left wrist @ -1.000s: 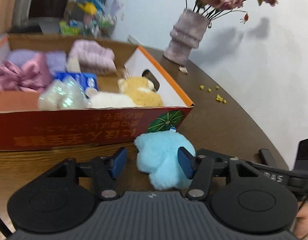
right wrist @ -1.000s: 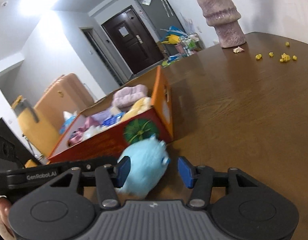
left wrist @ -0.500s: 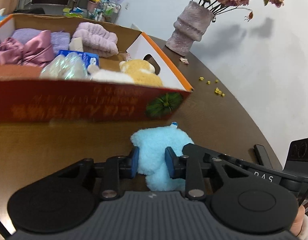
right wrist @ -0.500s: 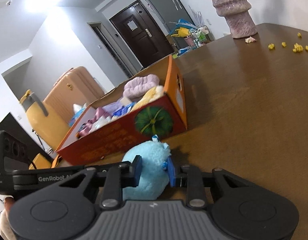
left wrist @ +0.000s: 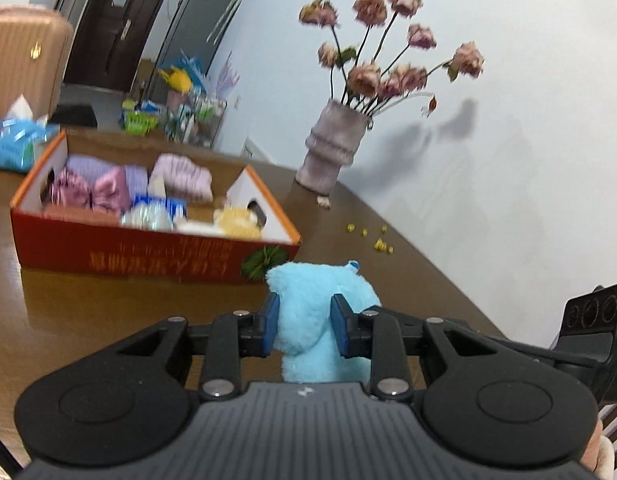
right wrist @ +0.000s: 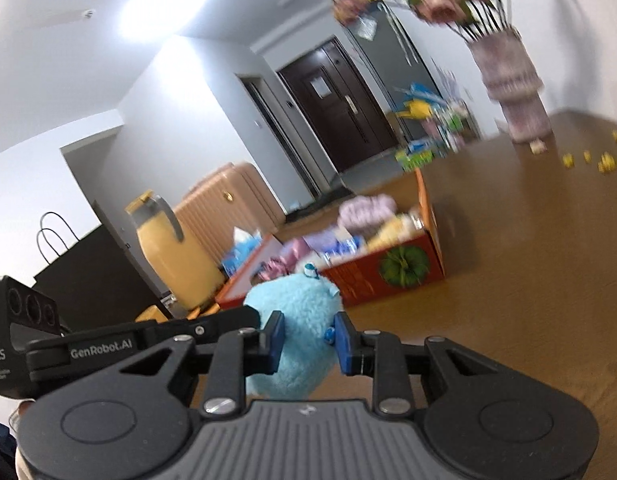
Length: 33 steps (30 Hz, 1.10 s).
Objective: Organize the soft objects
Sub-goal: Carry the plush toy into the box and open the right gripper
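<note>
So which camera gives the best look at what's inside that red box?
The left wrist view: the red box is seen from above, its soft things fairly sharp. The right wrist view shows it blurred, partly behind the blue plush toy.

Right tool pinching blue plush toy, red box of soft items beyond

Blue plush toy: fluffy synthetic pile, matt. Left claw and right claw: matt black plastic bodies, blue rubbery pads, bright metal pivot screws. Tabletop: brown wood grain with a soft sheen. Box: printed red cardboard, plain white inside. Vase: rough, matt, stone-like finish. Pink bow in the box: glossy satin.
</note>
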Motion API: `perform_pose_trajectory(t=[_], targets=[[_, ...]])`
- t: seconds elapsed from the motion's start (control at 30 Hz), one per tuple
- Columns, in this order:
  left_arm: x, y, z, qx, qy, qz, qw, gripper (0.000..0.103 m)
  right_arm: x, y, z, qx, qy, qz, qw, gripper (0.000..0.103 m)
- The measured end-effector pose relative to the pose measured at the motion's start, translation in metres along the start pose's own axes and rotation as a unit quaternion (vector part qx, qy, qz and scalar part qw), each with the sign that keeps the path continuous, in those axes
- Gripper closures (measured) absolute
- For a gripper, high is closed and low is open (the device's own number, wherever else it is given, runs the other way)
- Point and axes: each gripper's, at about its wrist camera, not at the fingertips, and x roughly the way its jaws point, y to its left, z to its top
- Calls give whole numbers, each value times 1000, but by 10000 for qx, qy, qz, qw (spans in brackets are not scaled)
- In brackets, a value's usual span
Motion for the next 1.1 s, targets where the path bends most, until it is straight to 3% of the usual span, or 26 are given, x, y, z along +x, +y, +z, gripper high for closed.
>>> perform_pose_trajectory(t=[0.27, 0.53, 0.77, 0.87, 0.97, 1.1], targets=[[24, 3, 66, 210, -373, 175, 9989, 75, 34, 17, 76, -562, -258, -2, 9981, 77], [113, 45, 125, 178, -78, 570, 9982, 76, 140, -24, 141, -302, 127, -88, 9994, 78], [199, 94, 133, 141, 423, 1025, 9937, 78, 243, -62, 154, -455, 774, -413, 9951, 78], [229, 107, 132, 116, 775, 877, 9931, 87, 277, -71, 154, -586, 1092, -489, 9911, 94], [254, 113, 128, 253, 1046, 1100, 9881, 88, 298, -68, 146, -1091, 1224, -1066, 9807, 93], [265, 117, 125, 200, 1445, 1210, 9819, 87, 308, -67, 138, -1414, 1364, -1366, 9709, 93]])
